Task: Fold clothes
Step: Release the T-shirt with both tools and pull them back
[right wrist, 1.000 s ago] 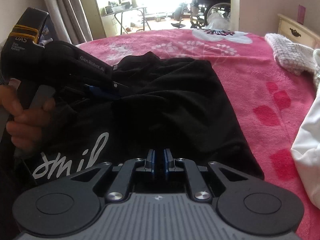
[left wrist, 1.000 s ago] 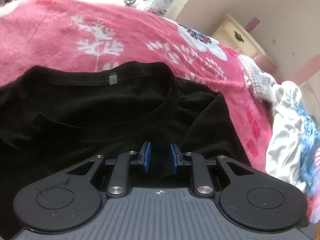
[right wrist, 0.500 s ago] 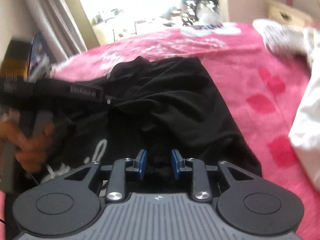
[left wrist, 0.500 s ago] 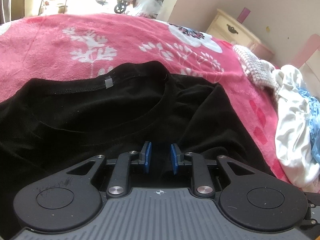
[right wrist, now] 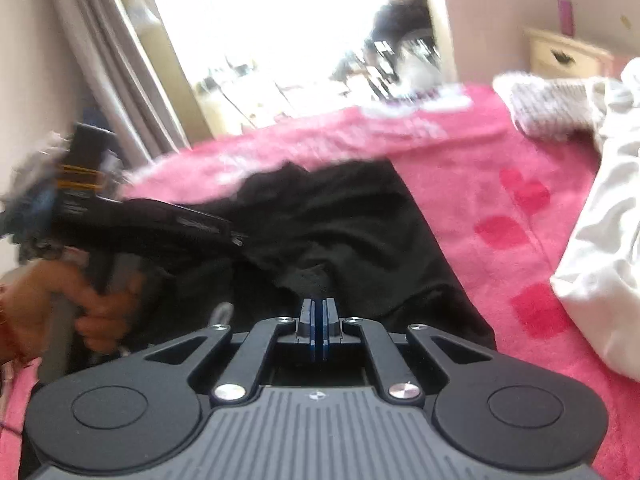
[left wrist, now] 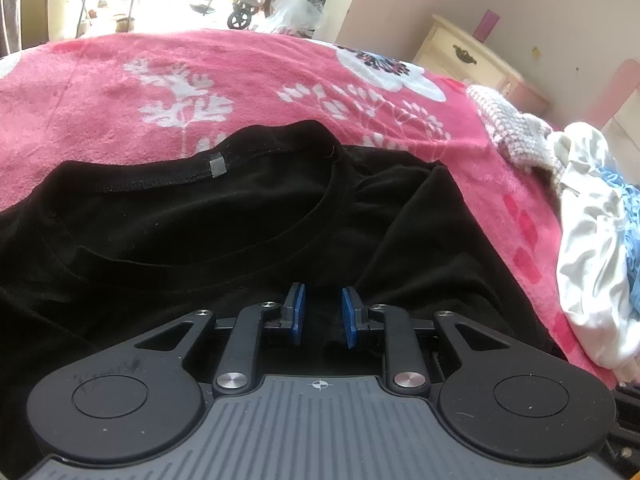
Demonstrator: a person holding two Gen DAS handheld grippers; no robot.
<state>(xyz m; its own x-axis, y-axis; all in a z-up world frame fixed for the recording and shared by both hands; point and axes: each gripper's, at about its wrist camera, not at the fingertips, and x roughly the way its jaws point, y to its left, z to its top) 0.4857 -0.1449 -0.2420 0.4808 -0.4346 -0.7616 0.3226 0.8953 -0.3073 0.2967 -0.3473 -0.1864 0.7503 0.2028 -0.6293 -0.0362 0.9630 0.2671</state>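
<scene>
Black T-shirt lies collar-away lengthwise; left gripper pinches it (right gripper closed)

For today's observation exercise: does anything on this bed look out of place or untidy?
Yes. The black T-shirt lies rumpled on the pink blanket, one side bunched into folds. At the bed's right edge, white clothes and a knitted piece sit in an unsorted heap.

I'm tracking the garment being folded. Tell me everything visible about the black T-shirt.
The black T-shirt is soft knit, lying rumpled on the pink blanket, with its round ribbed neckline and small grey tag facing up. White lettering peeks out near its lower part. The left gripper has fabric between its pads; the right gripper is shut at a raised fold.
</scene>
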